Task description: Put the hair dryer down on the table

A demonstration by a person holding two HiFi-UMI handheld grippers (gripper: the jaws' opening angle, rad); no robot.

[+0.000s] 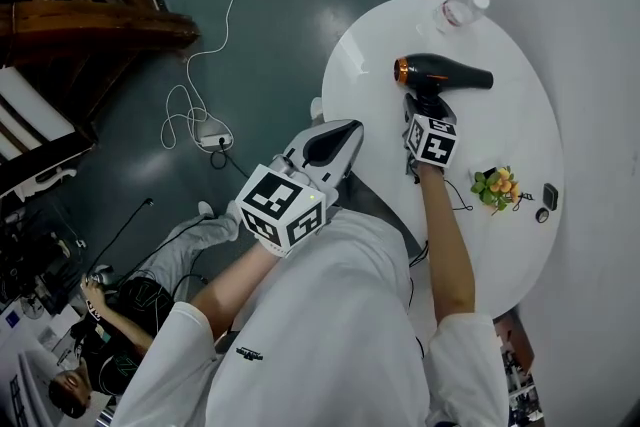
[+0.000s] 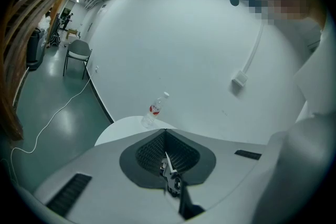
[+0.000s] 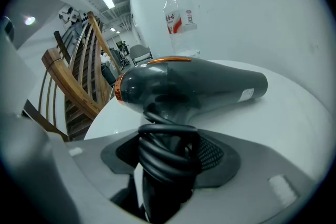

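The hair dryer (image 1: 440, 73) is over the middle of the round white table (image 1: 370, 45), barrel level, nozzle to the right and the orange-ringed rear to the left. Its handle points toward the person and sits between the jaws of the right gripper (image 1: 428, 105), which are closed on it. In the right gripper view the hair dryer (image 3: 189, 86) is black and glossy, with its cord wound in thick coils round the handle exactly where the right gripper (image 3: 168, 165) clamps, so the jaws press on cord as much as on plastic. A small label shows near the nozzle. No view makes clear whether the body is resting on the tabletop or just above it.

This looks like the set-down step, near its end. The next move calls for lowering until the barrel lies flat, then spreading the jaws and drawing back toward the person without snagging the coils, since a round body could roll.

The left gripper (image 1: 330, 143) hangs off the table's near left edge. In its own view the left gripper (image 2: 166, 136) has its jaws pressed together with nothing between them.

A water bottle (image 1: 460, 10) stands at the far edge, well apart from the dryer. A small plant (image 1: 497, 186) sits to the near right.
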